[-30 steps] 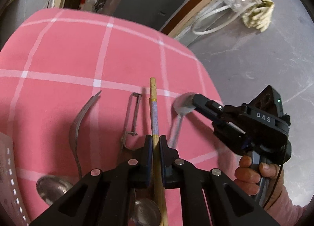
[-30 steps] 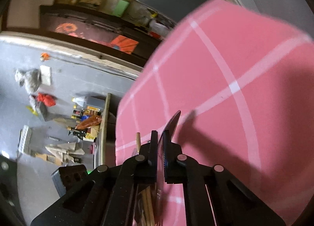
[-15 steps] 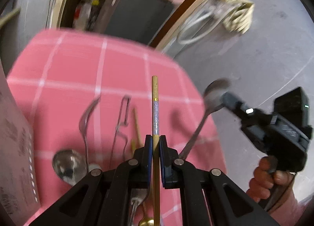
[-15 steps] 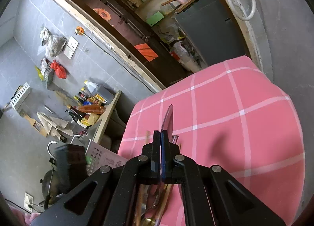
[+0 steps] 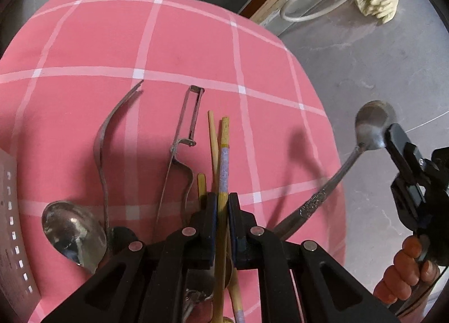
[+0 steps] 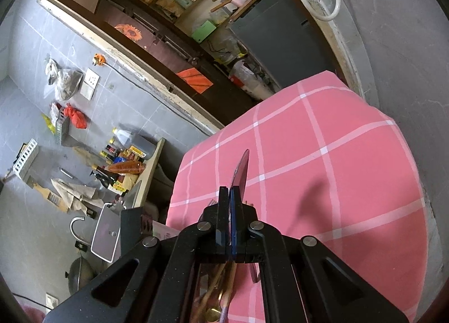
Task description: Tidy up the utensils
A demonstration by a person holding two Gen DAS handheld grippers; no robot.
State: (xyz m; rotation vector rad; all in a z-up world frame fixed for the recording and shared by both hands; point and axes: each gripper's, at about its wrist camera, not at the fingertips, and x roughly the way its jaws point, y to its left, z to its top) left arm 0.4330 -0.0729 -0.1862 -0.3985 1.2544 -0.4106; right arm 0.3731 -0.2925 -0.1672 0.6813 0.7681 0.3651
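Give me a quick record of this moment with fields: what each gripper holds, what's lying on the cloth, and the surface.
left gripper: shut on a chopstick with a patterned band
right gripper: shut on a spoon, gripped at the bowl, lifted off the cloth
on the cloth: fork, peeler, a plain chopstick, large spoon
surface: pink checked tablecloth

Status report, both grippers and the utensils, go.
Left gripper shut on chopstick. Right gripper shut on spoon, held clear of the cloth. Fork, peeler, second spoon lie on cloth. Nothing blocking.
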